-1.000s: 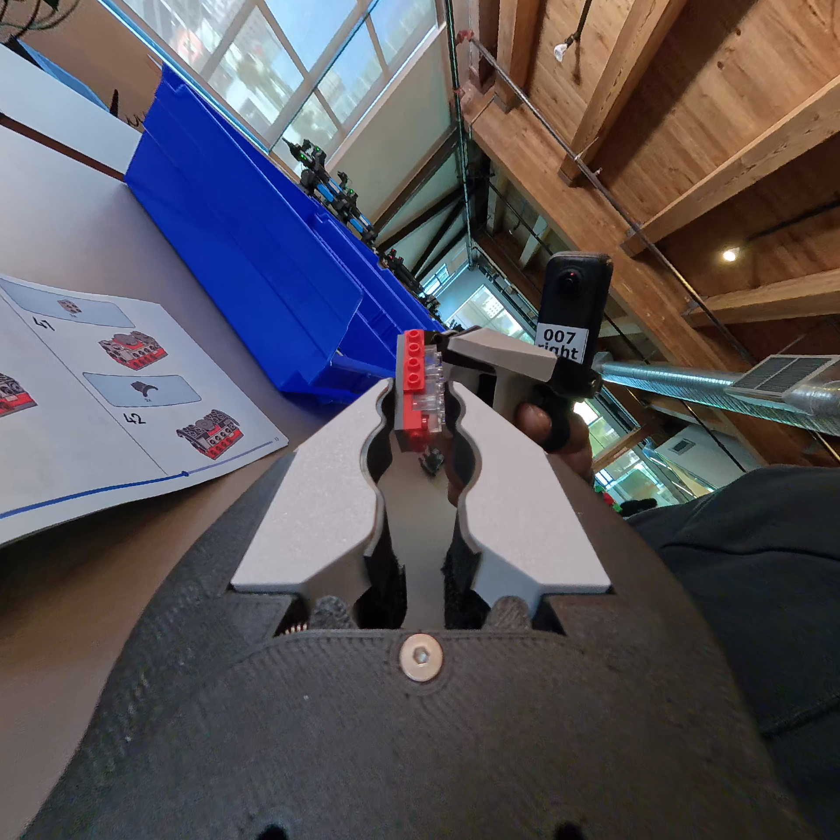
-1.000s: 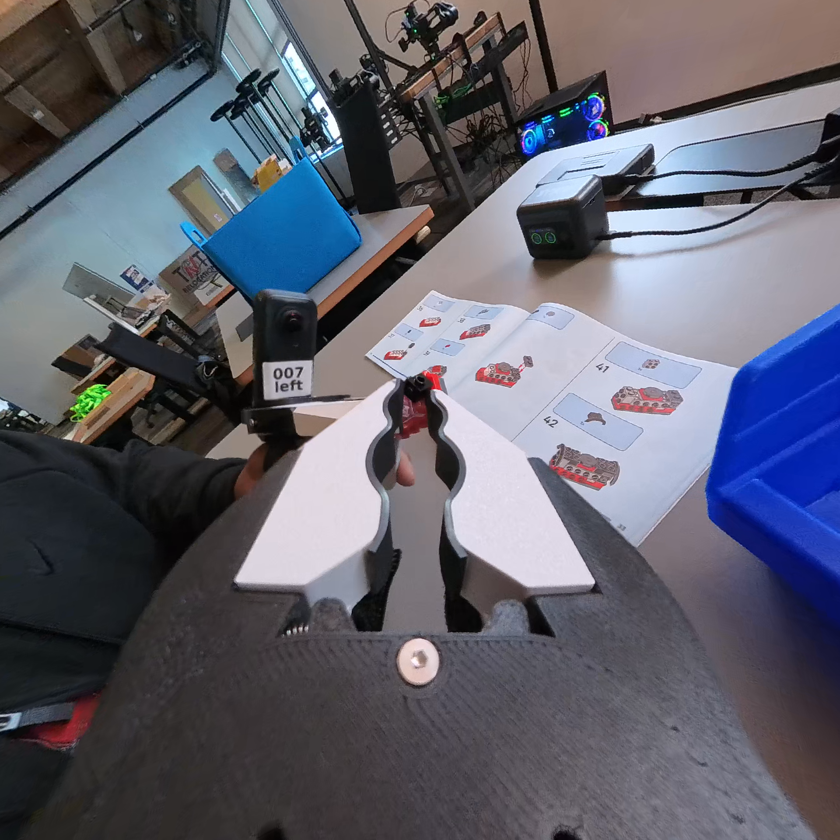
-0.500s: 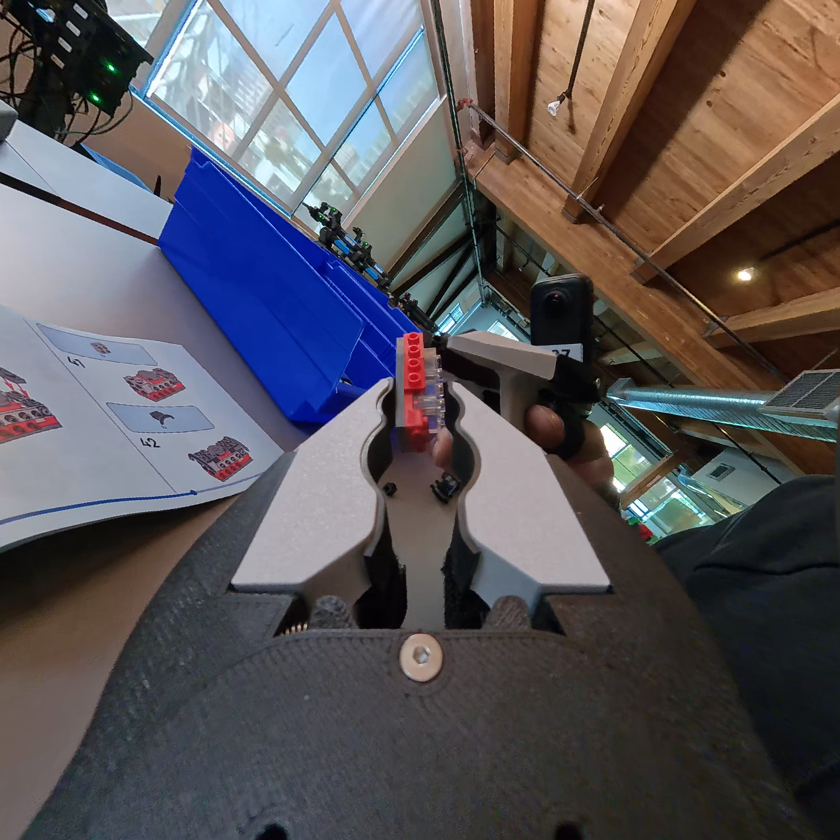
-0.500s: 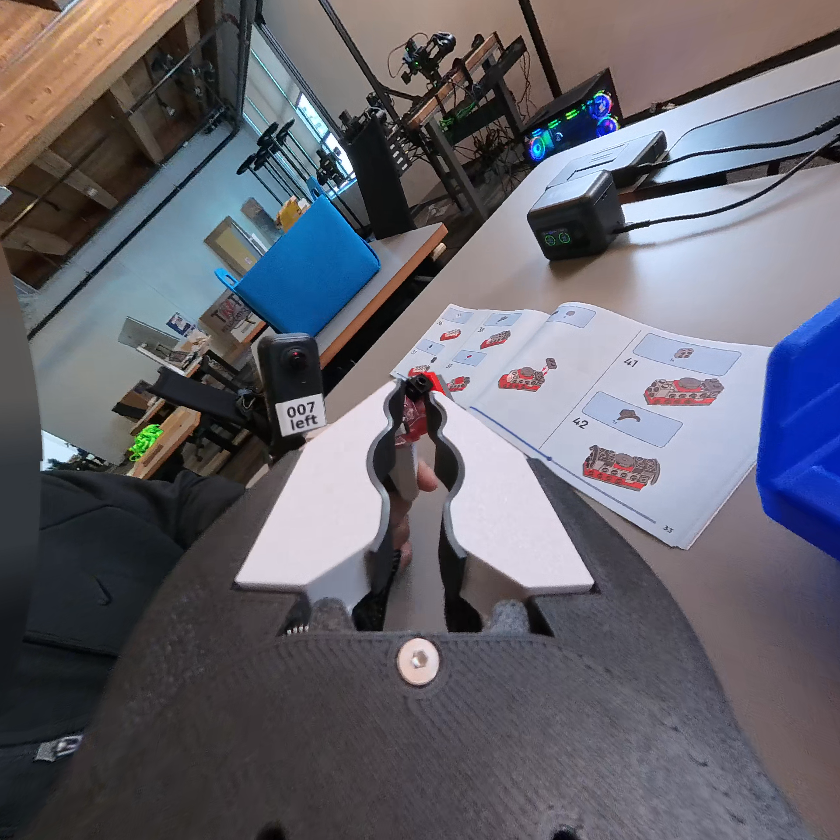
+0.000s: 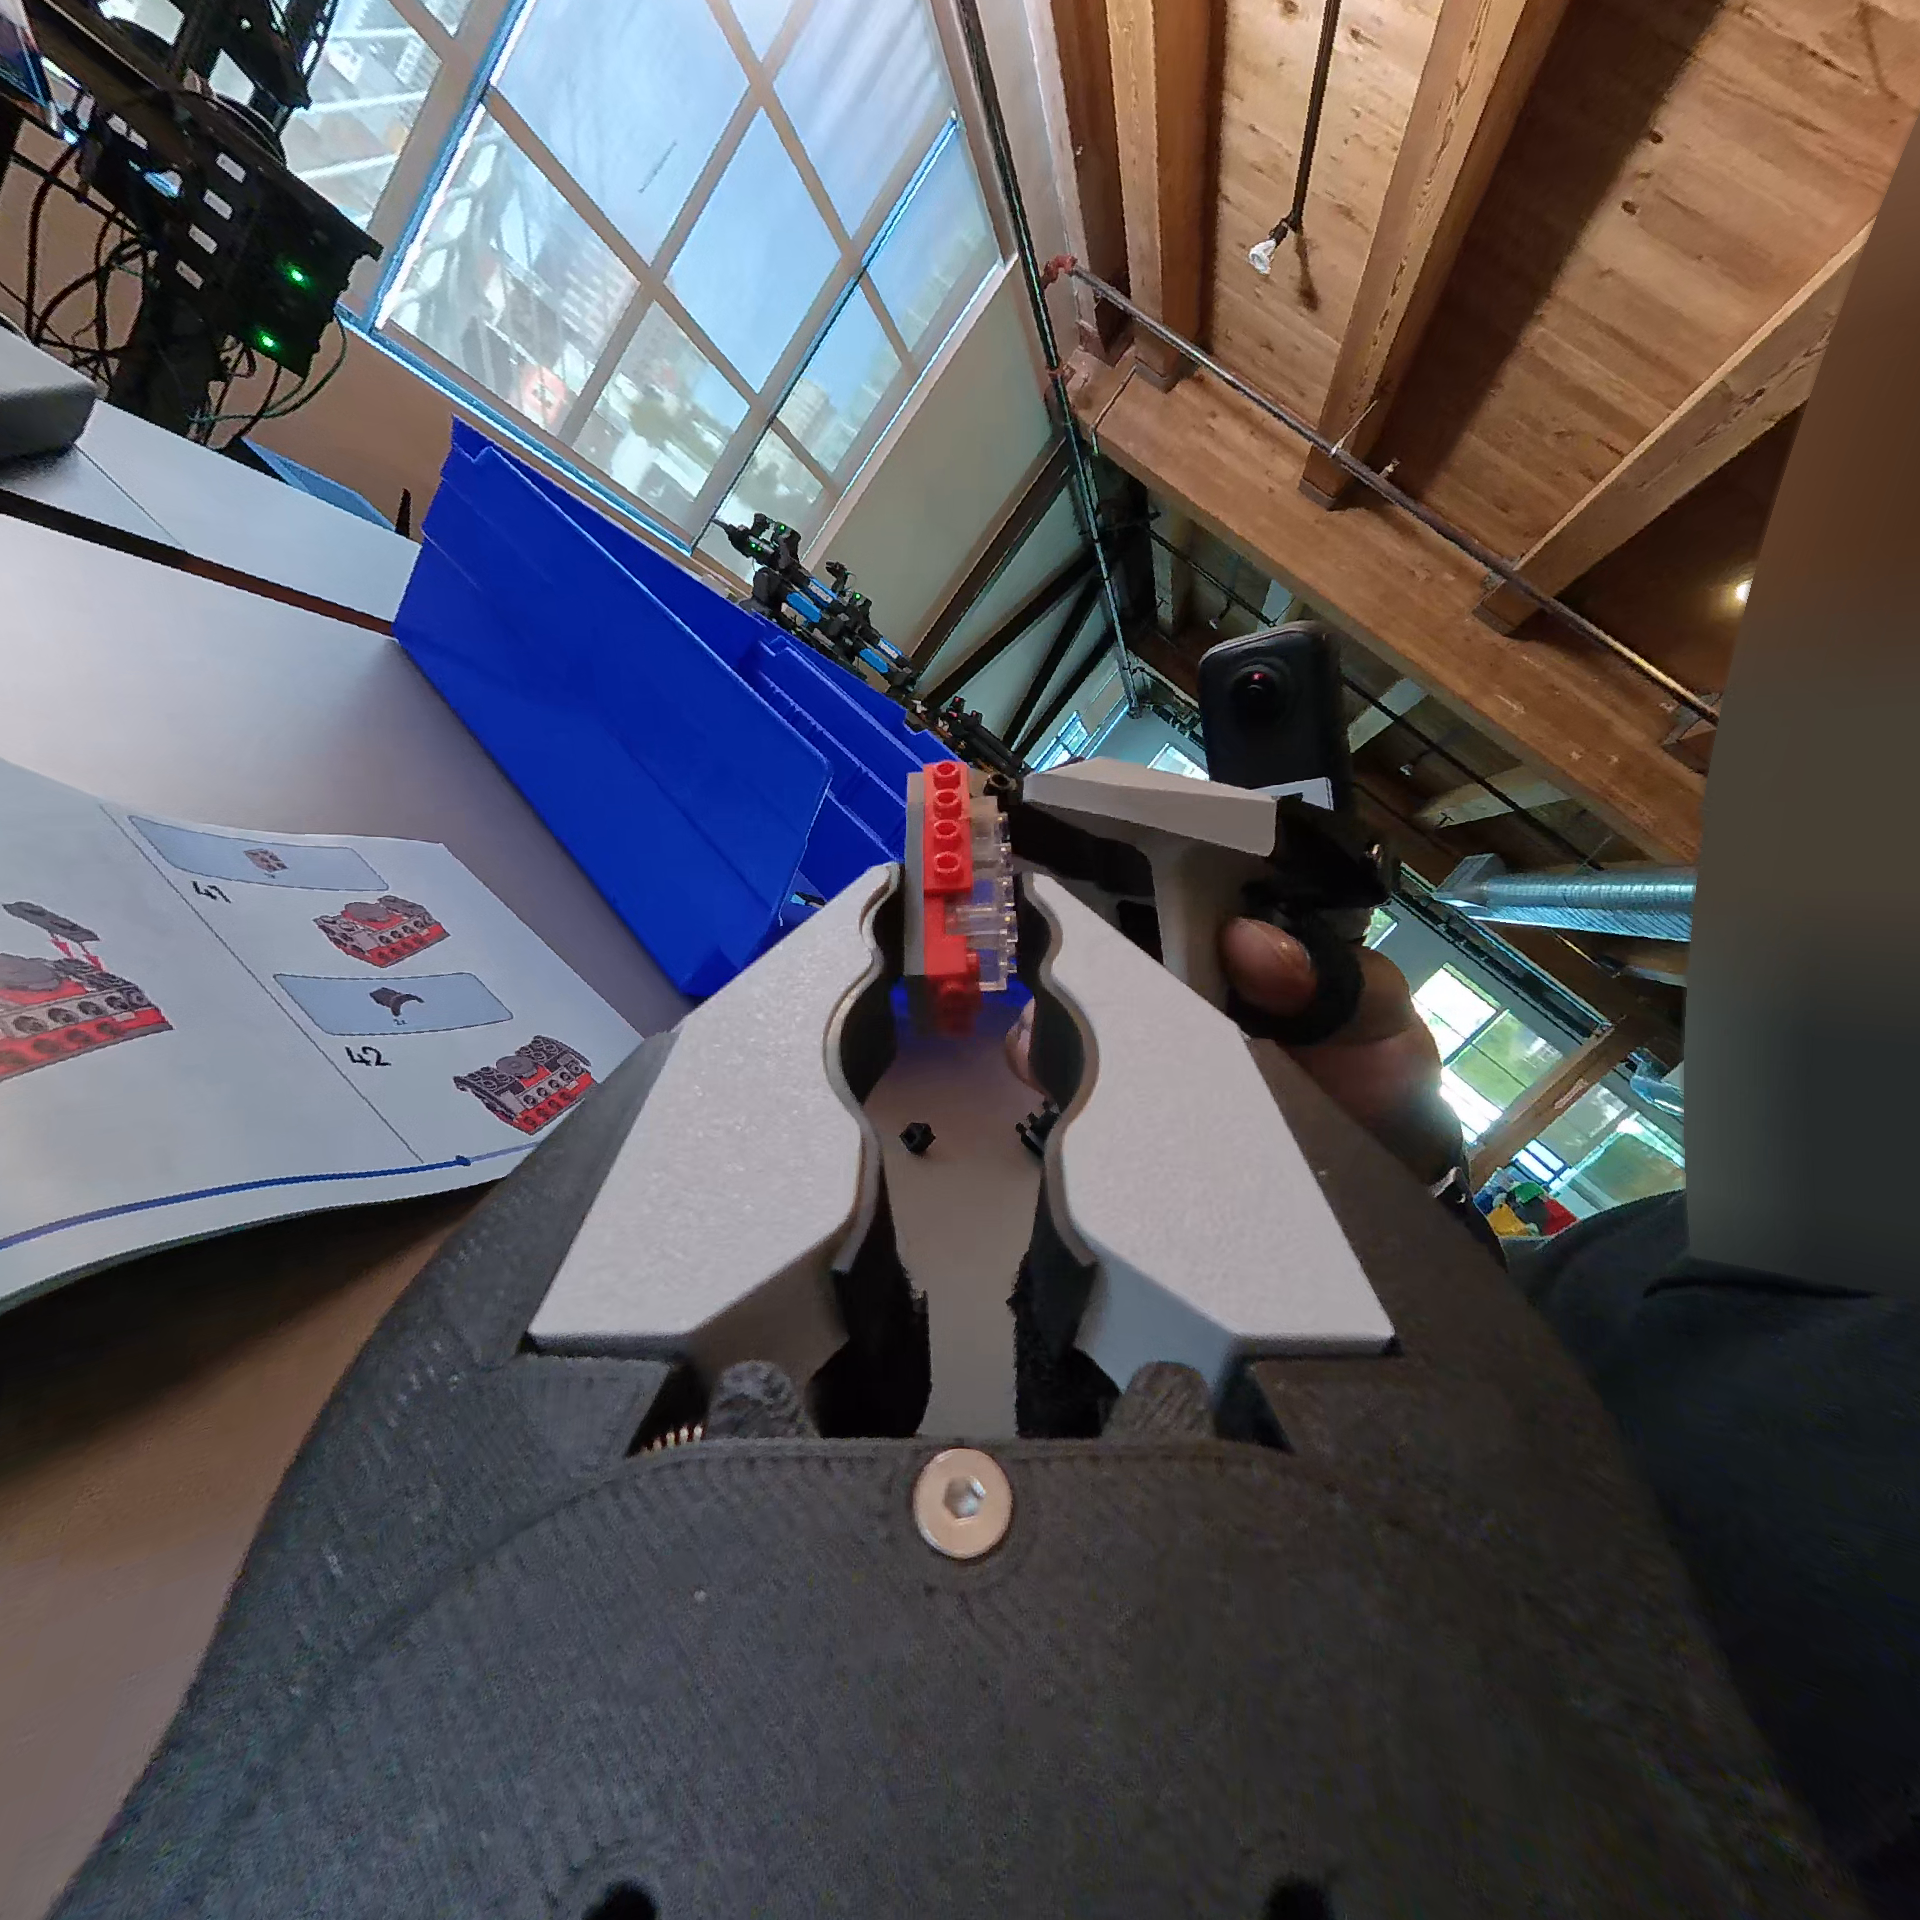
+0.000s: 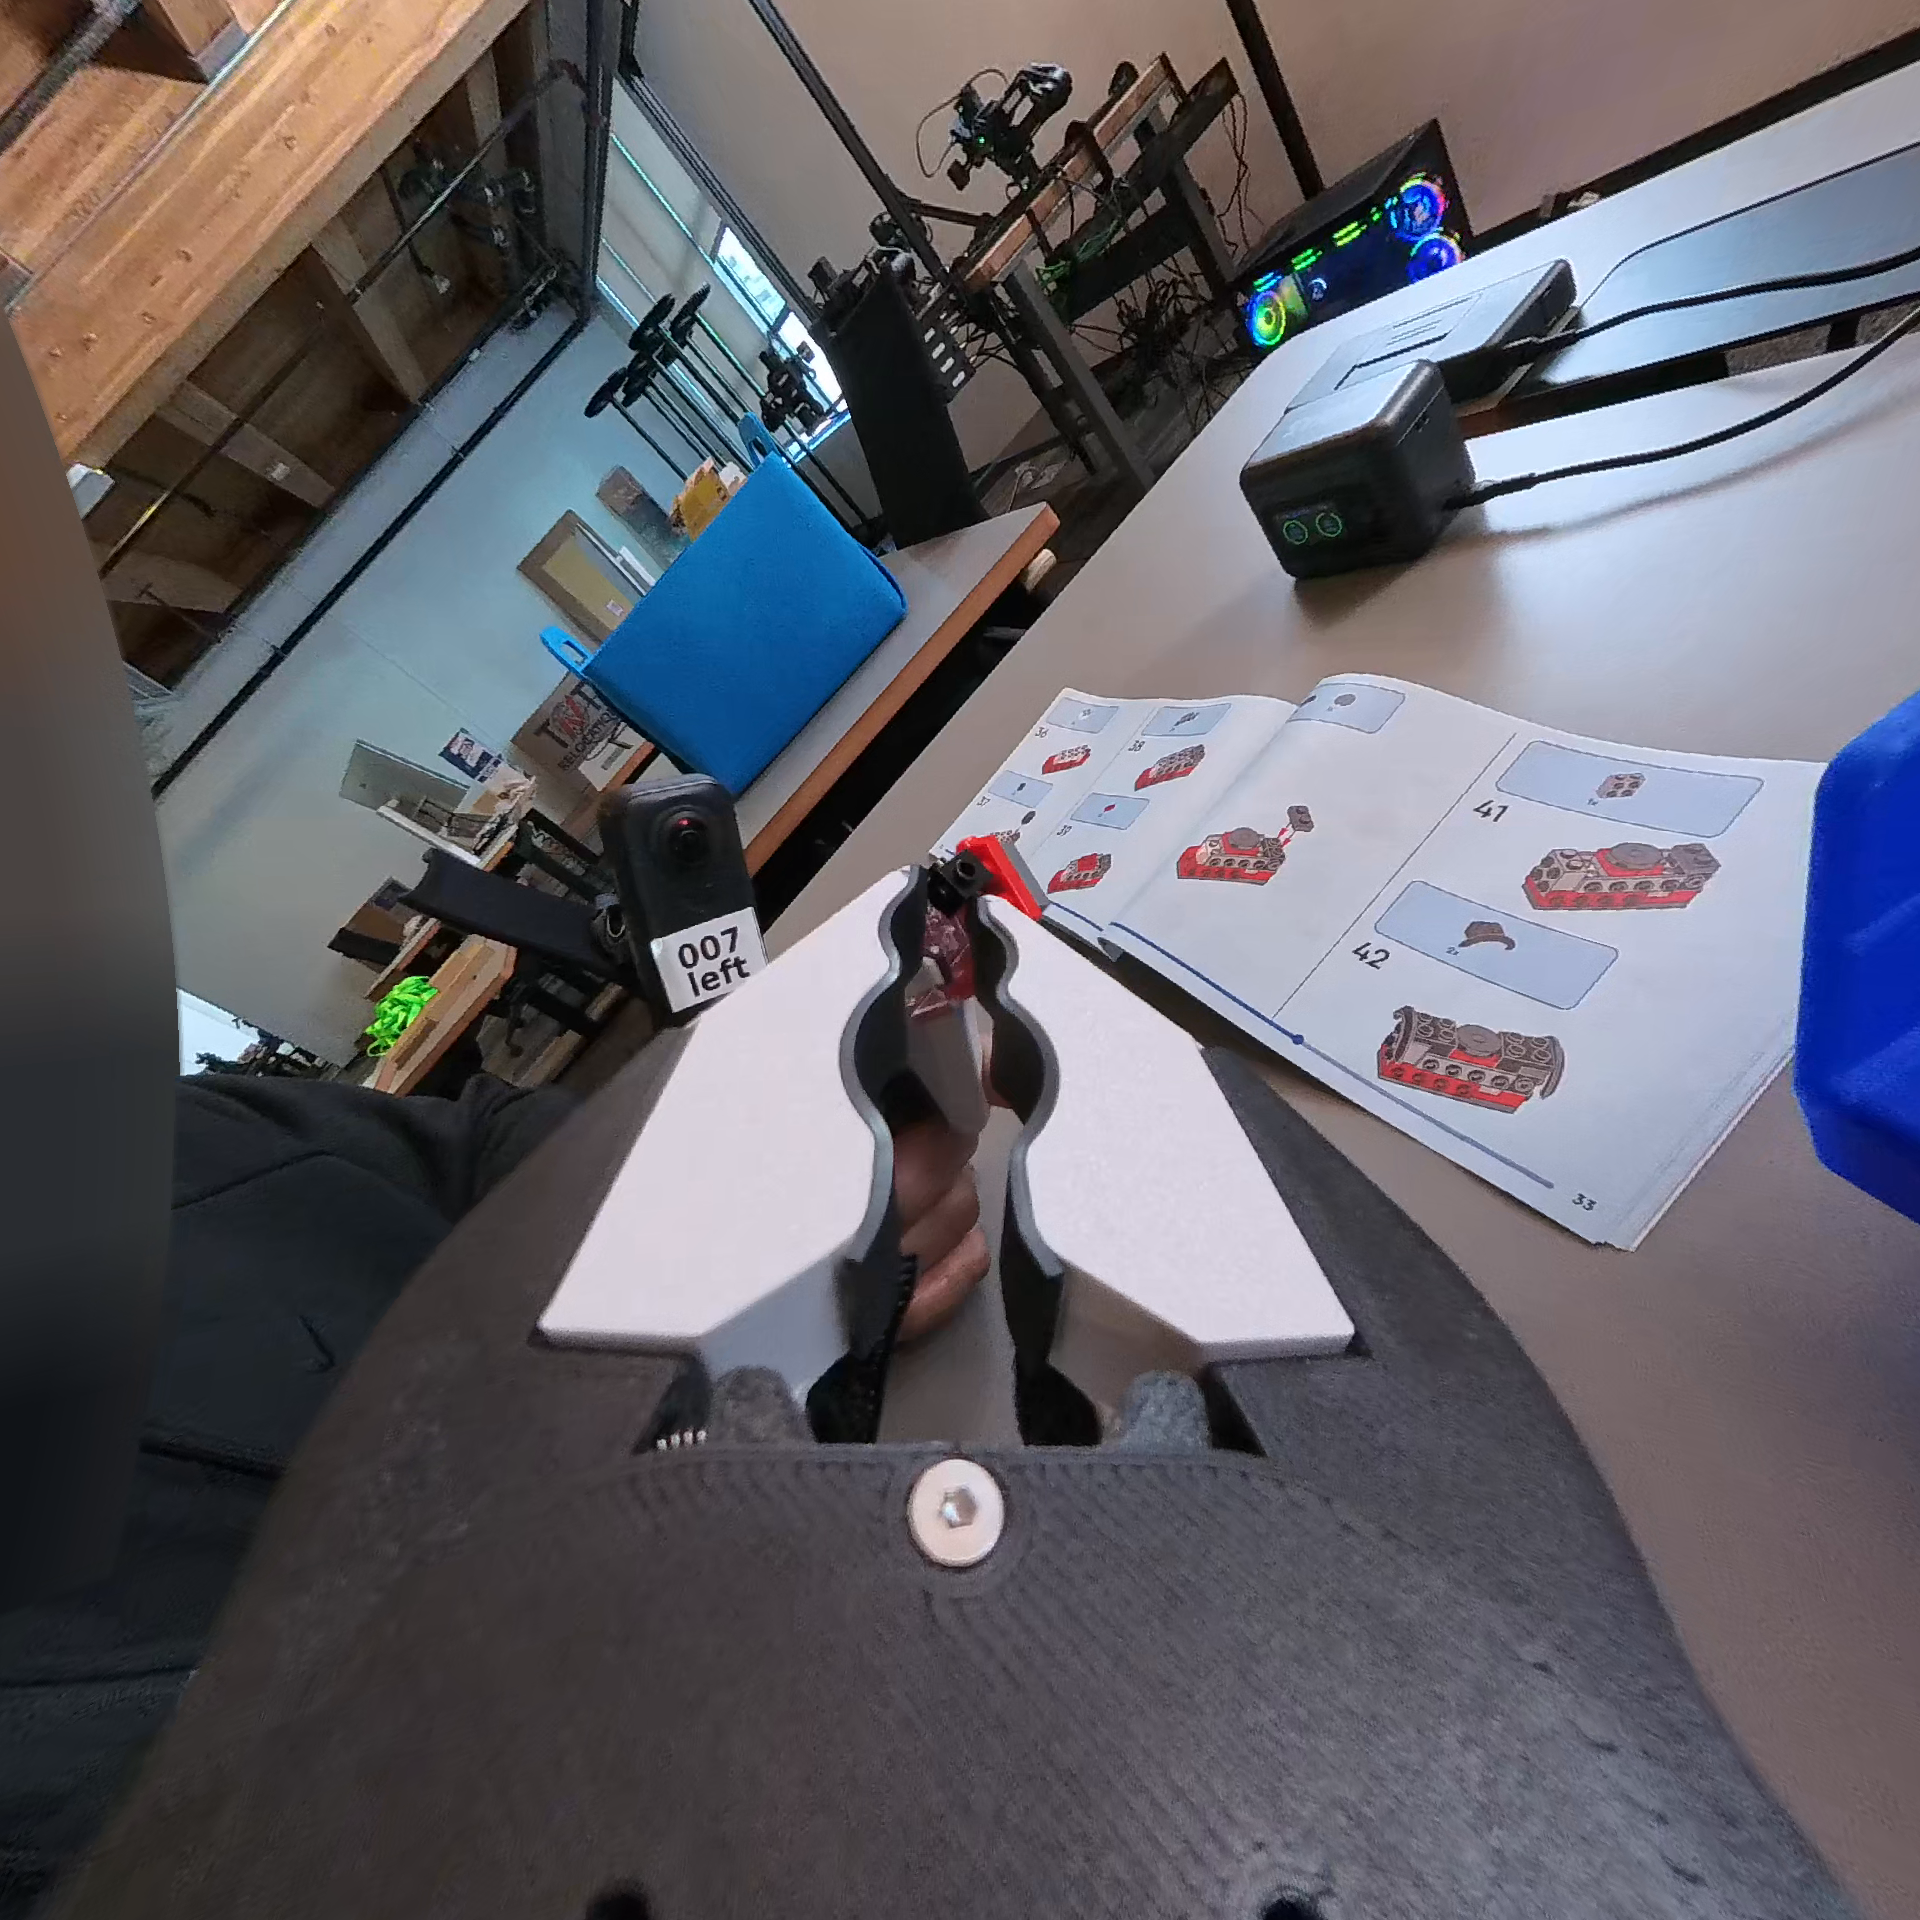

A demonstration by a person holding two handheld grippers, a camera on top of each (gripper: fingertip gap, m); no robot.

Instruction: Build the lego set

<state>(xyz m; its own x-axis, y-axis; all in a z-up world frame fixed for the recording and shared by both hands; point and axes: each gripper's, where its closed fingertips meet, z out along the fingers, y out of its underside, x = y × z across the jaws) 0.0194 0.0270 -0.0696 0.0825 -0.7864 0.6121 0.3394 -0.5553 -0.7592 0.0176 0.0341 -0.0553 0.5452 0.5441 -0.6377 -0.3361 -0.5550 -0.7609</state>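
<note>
A small lego assembly (image 5: 948, 902) of red, grey and clear bricks sits upright between the tips of the left gripper (image 5: 961, 914), whose jaws are closed onto it, narrowly parted by the width of the bricks, studs facing right. From the right, the right gripper (image 5: 1023, 805) meets the assembly's upper edge with a tiny black piece (image 6: 954, 883) at its tip; in the right wrist view that gripper's (image 6: 951, 902) jaws are nearly together and pinch this black piece, which touches the red edge of the assembly just beyond. A bare hand (image 5: 1340, 1023) wraps the right gripper's handle, with a black camera (image 5: 1273, 707) mounted above it. Two small black bits (image 5: 915, 1135) lie on the counter (image 5: 208, 727) seen low in the gap between the left jaws. On the counter to the left lies an open instruction booklet (image 5: 260, 1018), and beyond it, farther off, stands a blue bin (image 5: 623, 717). In the right wrist view a dark box (image 6: 1361, 483) with cables rests on the far counter.
</note>
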